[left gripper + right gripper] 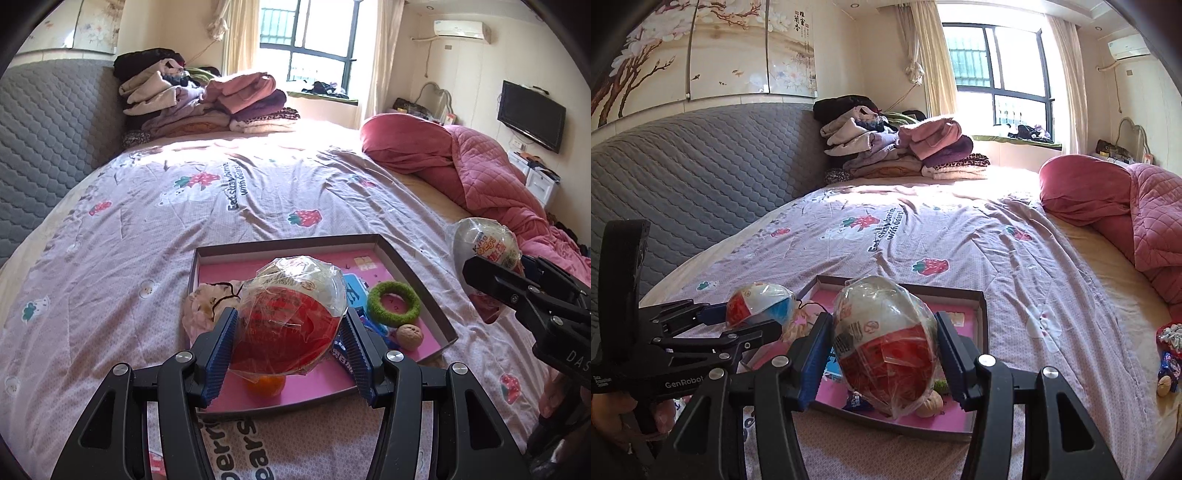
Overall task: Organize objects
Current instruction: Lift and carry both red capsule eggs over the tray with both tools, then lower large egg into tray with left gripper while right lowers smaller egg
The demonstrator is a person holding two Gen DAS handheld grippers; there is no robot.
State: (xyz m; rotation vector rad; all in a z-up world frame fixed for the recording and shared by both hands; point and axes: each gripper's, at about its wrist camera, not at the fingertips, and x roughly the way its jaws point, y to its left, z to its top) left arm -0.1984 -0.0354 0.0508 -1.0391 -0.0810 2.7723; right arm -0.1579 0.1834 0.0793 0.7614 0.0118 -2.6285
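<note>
While each plastic-wrapped red-and-white egg (291, 317) (886, 343) is clamped by the left gripper (290, 332) and right gripper (882, 350) above the pink-lined shallow box (417, 273), placement inside is judged next.

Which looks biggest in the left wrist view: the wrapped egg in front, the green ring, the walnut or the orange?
1. Wrapped egg, though nearness to the camera inflates it.
2. Green ring.
3. Orange and walnut: unsure, the orange is partly hidden.
</note>
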